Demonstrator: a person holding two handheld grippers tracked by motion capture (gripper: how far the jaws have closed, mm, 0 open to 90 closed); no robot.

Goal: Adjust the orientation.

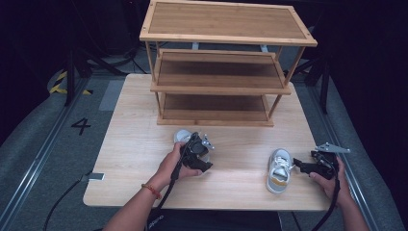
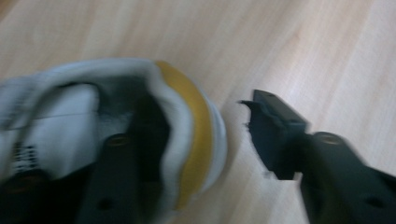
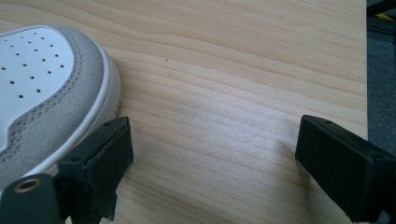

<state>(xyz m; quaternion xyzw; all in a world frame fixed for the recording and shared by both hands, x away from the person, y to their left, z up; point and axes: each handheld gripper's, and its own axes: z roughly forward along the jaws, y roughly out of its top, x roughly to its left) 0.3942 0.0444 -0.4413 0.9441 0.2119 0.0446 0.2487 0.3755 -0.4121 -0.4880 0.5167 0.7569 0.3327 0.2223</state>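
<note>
Shoes lie on the table (image 1: 134, 144) in front of the wooden shelf (image 1: 221, 72), well apart. My left gripper (image 2: 205, 140) is down over the left shoe (image 2: 70, 121): one jaw sits inside the shoe's opening, the other outside its yellow-trimmed heel wall with a gap showing, so I read no clamp yet. My right gripper (image 3: 212, 154) has its jaws wide apart over bare wood, one jaw just beside the toe of the right shoe (image 3: 42, 84), holding nothing.
</note>
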